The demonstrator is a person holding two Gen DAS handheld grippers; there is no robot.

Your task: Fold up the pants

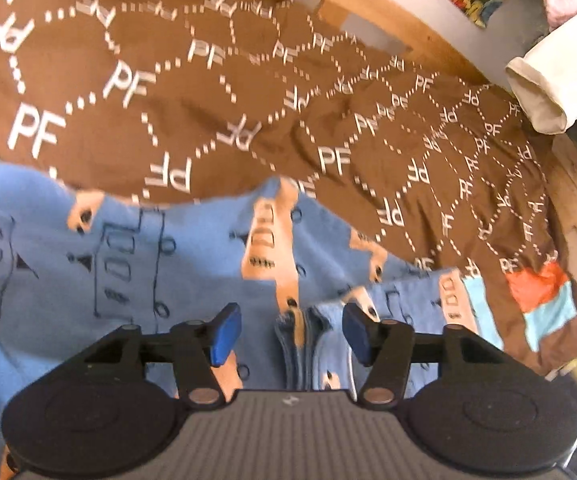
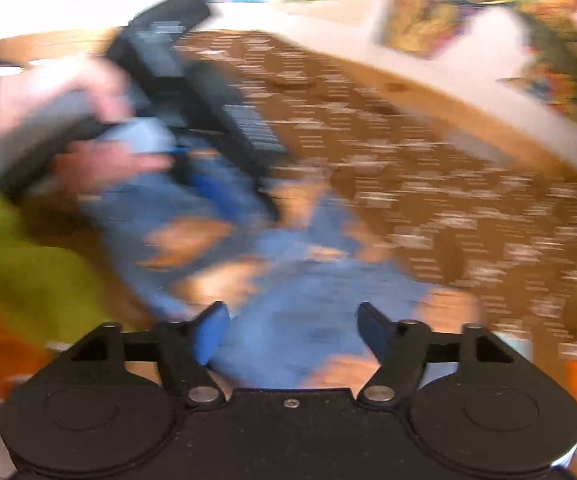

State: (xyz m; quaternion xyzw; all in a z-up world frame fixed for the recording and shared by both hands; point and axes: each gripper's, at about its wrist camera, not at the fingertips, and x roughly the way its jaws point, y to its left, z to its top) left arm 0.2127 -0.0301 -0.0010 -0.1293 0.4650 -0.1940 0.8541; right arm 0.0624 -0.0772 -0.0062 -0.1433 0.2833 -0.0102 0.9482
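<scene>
Blue-padded fingertips of the left gripper (image 1: 291, 330) stand spread wide apart, holding nothing, just above the light blue cotton pants printed with peach patches and black line drawings (image 1: 136, 264). Between the pads lies a bunched, stitched edge of the pants, but neither pad presses on it. The pants spread across the near part of a brown bedspread covered in white dotted hexagons and "PF" letters (image 1: 216, 92), which carries an orange and pale blue patch (image 1: 540, 300) at its right corner. Beyond the bedspread runs a pale wooden bed frame (image 1: 368, 4), with a rolled cream cloth (image 1: 548, 80) at the far right.

The right wrist view is heavily blurred. The right gripper (image 2: 292, 332) is likewise open wide with nothing between its fingers, hovering over the same pants. Farther out, on the left, a hand (image 2: 48, 120) grips the handle of the left gripper above the pants. A yellow-green cloth (image 2: 16, 264) sits at the left edge.
</scene>
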